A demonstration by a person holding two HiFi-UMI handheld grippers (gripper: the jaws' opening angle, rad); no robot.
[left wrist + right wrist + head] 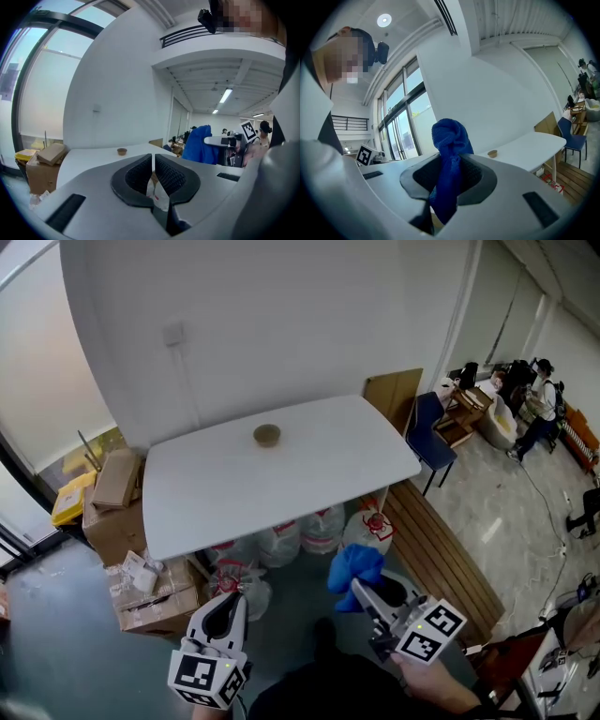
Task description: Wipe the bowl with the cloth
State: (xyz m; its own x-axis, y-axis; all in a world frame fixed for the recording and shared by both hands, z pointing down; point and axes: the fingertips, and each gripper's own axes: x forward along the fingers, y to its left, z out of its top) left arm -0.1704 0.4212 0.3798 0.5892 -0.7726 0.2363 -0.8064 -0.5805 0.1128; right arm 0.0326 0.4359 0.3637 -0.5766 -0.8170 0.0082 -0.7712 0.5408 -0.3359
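A small brown bowl [267, 435] stands alone toward the far side of a white table [216, 493]; it also shows as a small bowl [122, 151] and as a distant bowl [492, 153] in the two gripper views. My right gripper [360, 587] is held short of the table's near edge, shut on a bunched blue cloth [354, 567]. In the right gripper view the cloth [450, 140] sticks up between the jaws of the gripper [451, 161]. My left gripper [231, 602] hangs at the lower left, its jaws [153, 158] shut with nothing between them.
Cardboard boxes [117, 512] are stacked left of the table. Filled plastic bags [300, 538] sit under it. A slatted wooden bench [441, 554] and a blue chair [429, 432] stand on the right. People sit at desks [525, 404] far right.
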